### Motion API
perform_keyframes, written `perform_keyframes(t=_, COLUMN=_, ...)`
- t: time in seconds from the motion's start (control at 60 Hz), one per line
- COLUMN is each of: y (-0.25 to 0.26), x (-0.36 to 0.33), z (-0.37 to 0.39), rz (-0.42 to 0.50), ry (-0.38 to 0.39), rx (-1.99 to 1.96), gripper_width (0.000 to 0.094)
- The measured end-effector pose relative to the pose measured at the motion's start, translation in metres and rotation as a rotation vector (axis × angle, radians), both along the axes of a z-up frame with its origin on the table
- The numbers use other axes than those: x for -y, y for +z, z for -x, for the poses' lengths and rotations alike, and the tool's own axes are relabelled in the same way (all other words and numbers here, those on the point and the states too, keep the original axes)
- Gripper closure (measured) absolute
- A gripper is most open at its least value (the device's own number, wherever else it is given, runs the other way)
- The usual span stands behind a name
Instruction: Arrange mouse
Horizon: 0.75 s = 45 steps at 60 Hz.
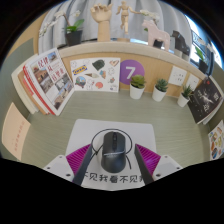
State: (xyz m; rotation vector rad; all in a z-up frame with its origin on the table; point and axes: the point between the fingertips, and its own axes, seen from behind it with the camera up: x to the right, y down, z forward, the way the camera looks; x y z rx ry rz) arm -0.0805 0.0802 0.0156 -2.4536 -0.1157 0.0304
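A dark grey mouse point(114, 150) sits between my gripper's point(114, 148) two fingers, over the middle of a white mouse mat point(92, 132) printed with a black circle and a line of black characters. The fingers, with magenta pads point(82, 160), close in on the mouse's two sides and hold it at or just above the mat. The mouse's rear end is hidden below the fingers.
The mat lies on a pale table. Beyond it stand a shelf with picture books point(48, 80), a purple card with a 7 point(133, 70), small potted plants point(160, 88), and figurines point(120, 18) on top. More books point(208, 100) lean at the right.
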Motion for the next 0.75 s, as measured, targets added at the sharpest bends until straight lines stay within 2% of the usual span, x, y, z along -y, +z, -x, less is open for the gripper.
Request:
perform_keyframes(t=0.083, y=0.041, x=0.013, z=0.007, rz=-0.043, ry=0.001, rx=-0.027, gripper_width=0.0087)
perform_keyframes(t=0.333, y=0.154, x=0.071, z=0.011, rz=-0.188, ry=-0.071, rx=0.002, gripper_width=0.0087)
perform_keyframes(t=0.5, y=0.178, x=0.116, z=0.029, rz=-0.224, ry=-0.111, rx=-0.022, gripper_width=0.0089)
perform_keyframes(t=0.75, y=0.176, x=0.17, z=0.047, rz=-0.233, ry=-0.129, rx=0.007, gripper_width=0.0082)
